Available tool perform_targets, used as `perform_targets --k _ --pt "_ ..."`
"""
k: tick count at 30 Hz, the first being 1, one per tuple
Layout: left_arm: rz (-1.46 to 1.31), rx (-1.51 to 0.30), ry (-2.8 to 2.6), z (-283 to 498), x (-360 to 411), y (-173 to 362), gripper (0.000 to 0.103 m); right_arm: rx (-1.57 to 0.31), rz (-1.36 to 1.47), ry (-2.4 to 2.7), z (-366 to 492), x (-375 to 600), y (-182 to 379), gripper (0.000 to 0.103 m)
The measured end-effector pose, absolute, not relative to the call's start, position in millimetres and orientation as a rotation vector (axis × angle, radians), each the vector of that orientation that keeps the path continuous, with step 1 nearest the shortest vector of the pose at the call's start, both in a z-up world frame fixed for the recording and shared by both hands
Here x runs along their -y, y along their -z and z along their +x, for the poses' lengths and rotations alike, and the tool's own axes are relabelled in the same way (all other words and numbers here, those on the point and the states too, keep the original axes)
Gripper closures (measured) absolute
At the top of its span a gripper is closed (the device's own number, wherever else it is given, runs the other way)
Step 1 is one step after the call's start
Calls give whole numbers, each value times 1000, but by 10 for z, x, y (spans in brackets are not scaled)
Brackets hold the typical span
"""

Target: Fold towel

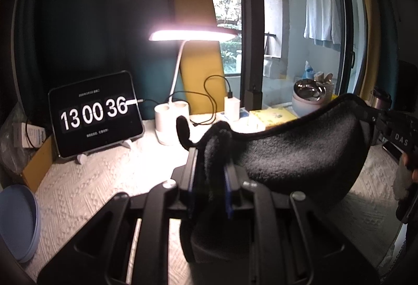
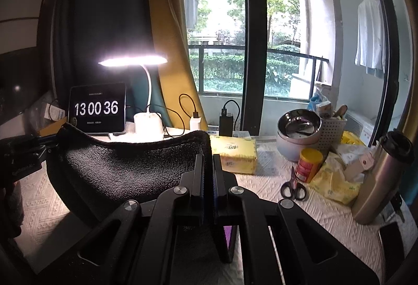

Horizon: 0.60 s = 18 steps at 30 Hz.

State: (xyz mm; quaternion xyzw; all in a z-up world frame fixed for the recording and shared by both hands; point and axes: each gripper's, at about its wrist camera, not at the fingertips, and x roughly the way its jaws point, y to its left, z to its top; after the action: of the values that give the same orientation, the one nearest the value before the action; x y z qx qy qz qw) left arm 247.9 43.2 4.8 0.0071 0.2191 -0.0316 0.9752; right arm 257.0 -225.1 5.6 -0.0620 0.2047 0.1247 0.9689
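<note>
A black towel (image 1: 300, 151) hangs in the air above the white textured table cover (image 1: 86, 180), stretched between both grippers and sagging in the middle. My left gripper (image 1: 209, 154) is shut on one upper corner. My right gripper (image 2: 207, 162) is shut on the other upper corner; it also shows in the left wrist view (image 1: 376, 119) at the far right. In the right wrist view the towel (image 2: 125, 167) spans left to the left gripper (image 2: 49, 141).
A tablet clock (image 1: 96, 115), a lit desk lamp (image 1: 190, 35) and chargers stand at the back. A blue plate (image 1: 18, 222) lies at the left. A tissue pack (image 2: 235, 154), steel bowl (image 2: 297, 125), yellow can (image 2: 311, 164), scissors (image 2: 294, 187) and tumbler (image 2: 381, 177) crowd the right.
</note>
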Motion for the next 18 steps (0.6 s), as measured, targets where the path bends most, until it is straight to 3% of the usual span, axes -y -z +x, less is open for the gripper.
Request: perform_targets --k 12,18 --pt "12 -445 48 2994 -496 -41 85 -450 -129 -247 3227 2210 26 97" --pt "-56 -535 67 3419 -648 159 85 -538 -150 -253 3623 2134 252 97"
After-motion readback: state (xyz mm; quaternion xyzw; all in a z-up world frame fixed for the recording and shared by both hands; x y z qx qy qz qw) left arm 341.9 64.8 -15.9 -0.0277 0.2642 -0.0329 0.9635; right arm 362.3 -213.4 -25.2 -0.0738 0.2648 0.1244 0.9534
